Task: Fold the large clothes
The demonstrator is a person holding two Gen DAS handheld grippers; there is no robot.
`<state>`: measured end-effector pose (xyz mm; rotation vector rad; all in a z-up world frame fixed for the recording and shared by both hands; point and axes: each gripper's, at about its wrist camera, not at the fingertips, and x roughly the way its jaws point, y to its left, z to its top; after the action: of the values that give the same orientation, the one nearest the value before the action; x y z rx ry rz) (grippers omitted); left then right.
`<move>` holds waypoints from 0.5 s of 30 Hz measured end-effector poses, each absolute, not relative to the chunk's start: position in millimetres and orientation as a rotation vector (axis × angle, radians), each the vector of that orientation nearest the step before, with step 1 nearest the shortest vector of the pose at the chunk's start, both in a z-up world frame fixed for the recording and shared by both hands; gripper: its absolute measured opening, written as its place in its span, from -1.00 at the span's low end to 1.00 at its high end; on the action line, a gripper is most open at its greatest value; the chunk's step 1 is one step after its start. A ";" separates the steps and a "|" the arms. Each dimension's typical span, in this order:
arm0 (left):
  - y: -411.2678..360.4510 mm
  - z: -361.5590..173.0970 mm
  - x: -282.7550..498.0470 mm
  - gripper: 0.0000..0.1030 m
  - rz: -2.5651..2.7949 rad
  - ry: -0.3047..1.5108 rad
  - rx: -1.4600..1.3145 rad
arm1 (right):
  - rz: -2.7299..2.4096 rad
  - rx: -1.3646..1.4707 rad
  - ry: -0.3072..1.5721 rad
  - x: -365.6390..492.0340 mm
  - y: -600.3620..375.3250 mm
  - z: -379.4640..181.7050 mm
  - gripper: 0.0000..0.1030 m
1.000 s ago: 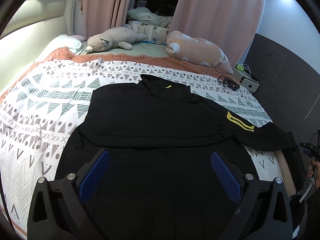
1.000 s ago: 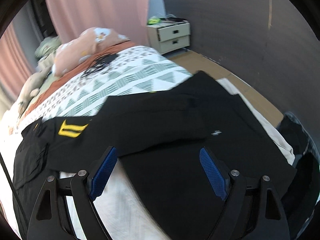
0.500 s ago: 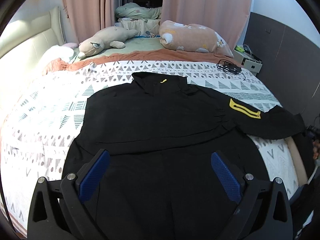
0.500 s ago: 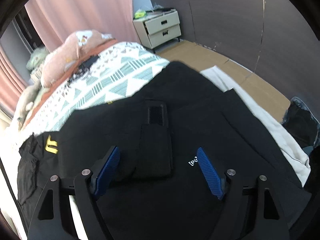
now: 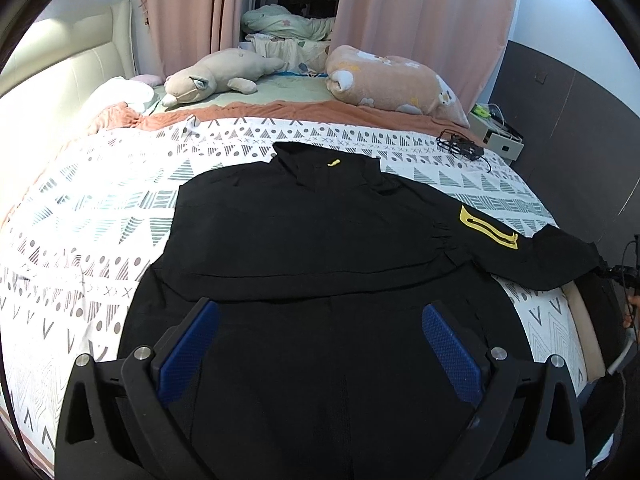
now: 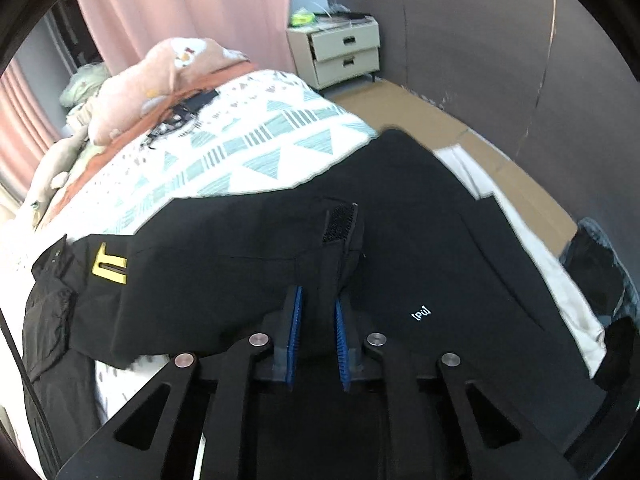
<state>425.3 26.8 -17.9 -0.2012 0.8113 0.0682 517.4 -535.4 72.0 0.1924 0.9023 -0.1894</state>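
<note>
The black jacket point(image 5: 320, 240) is cut off by the lower edge; its cuff point(image 6: 320, 276) partly hidden between pads.

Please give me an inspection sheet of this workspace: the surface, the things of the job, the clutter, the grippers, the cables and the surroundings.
Surface: bed with a triangle-patterned cover.
Job's things: black jacket spread flat, collar away from the camera; the sleeve with the yellow patch reaches over the bed's edge.
Clutter: plush toy and pink pillow at the far side.
Grippers: left gripper open above the jacket's lower part; right gripper closing, sleeve cuff between its pads.
Cables: black cable bundle on the cover.
Surroundings: pink curtains, nightstand, dark wall.
</note>
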 end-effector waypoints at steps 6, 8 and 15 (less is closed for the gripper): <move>55.8 -8.4 408.6 1.00 0.072 0.769 -0.241 | -0.143 0.147 0.828 499.8 -499.9 116.3 -0.84; 67.9 -6.1 401.6 1.00 0.078 0.756 -0.257 | -0.117 0.122 0.801 494.8 -478.2 135.6 -0.86; 125.0 -9.6 375.6 1.00 0.120 0.730 -0.340 | -0.036 0.016 0.726 476.3 -390.2 182.6 -0.90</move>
<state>375.6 125.0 -9.6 -0.3397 0.7297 0.1204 476.3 -390.2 182.6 0.0156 0.7260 -0.0360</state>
